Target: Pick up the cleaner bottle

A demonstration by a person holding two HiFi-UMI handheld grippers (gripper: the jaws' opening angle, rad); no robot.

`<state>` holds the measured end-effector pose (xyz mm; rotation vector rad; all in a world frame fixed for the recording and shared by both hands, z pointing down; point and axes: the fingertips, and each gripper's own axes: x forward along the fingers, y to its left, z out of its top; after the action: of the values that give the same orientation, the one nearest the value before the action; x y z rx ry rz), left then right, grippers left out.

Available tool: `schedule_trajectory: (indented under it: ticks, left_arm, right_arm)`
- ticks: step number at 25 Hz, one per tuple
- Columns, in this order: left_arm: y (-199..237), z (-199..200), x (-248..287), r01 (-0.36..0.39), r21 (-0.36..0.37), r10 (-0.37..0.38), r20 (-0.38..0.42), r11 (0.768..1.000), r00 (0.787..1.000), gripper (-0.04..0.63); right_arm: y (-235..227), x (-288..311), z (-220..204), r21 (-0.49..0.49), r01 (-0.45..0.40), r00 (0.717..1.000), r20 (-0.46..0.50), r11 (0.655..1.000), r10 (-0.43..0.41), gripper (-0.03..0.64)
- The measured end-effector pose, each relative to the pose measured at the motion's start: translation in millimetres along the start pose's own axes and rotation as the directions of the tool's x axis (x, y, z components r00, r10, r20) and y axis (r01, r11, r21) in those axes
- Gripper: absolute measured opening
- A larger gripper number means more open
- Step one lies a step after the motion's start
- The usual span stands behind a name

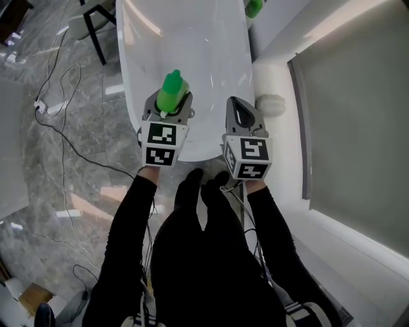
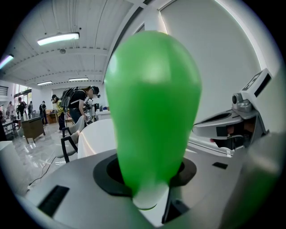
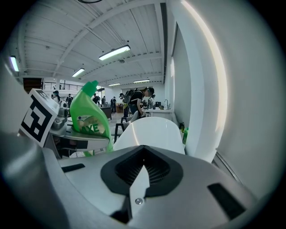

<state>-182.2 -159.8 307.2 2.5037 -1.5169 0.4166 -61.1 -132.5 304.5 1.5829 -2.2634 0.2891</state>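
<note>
The green cleaner bottle (image 1: 172,89) stands upright between the jaws of my left gripper (image 1: 167,114), which is shut on it, over the near end of the white table (image 1: 192,38). In the left gripper view the bottle (image 2: 152,98) fills the middle, its base hidden down between the dark pads of the left gripper (image 2: 152,181). The right gripper view shows the bottle (image 3: 89,118) at the left, with a white label. My right gripper (image 1: 243,115) hangs beside it to the right, apart from it. Its jaws are shut (image 3: 142,172) with nothing between them.
A second green bottle (image 1: 254,7) stands at the far right end of the table, also seen as a small bottle (image 3: 184,134) by the wall. A white pillar (image 1: 275,83) is close on the right. A chair (image 1: 96,22) and floor cables (image 1: 57,121) lie to the left. People stand far behind.
</note>
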Motion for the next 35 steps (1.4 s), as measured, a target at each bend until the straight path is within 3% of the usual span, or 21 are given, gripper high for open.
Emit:
schedule_trajectory:
  ticks: [15, 35]
  left_arm:
    - [15, -8, -10, -0.01, 0.004, 0.01, -0.02, 1.0, 1.0, 0.189]
    - [4, -5, -14, 0.002, 0.018, -0.001, -0.023, 1.0, 1.0, 0.189]
  right_arm:
    - [20, 10, 0, -0.007, -0.061, 0.998, -0.019, 0.998, 0.061, 0.002]
    - [13, -2, -1, -0.019, -0.059, 0.998, -0.015, 0.998, 0.059, 0.002]
